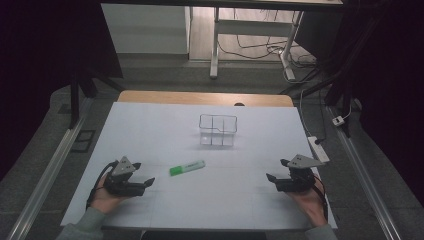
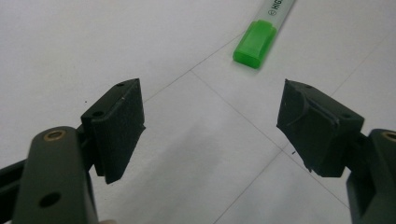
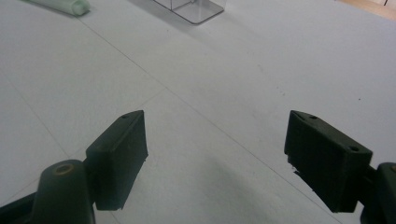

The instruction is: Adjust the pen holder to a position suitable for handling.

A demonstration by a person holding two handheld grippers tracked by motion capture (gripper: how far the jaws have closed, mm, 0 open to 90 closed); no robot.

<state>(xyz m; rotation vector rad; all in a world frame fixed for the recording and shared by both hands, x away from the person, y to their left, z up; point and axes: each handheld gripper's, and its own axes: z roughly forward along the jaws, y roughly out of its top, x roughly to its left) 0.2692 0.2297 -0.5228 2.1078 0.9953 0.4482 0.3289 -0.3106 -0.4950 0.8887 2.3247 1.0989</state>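
Green highlighter (image 1: 187,167) – one, clear organiser (image 1: 218,130) – one

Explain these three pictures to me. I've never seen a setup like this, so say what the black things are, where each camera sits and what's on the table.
A person sits at a white table and holds a hand-operated grasping device in each hand: the left tool and the right tool. One picture looks down from above. The other two come from cameras riding on each tool, looking out between its two black jaws. On the table lie a green highlighter with its cap on and, farther back, a clear divided box. Both tools stand open with nothing in them.
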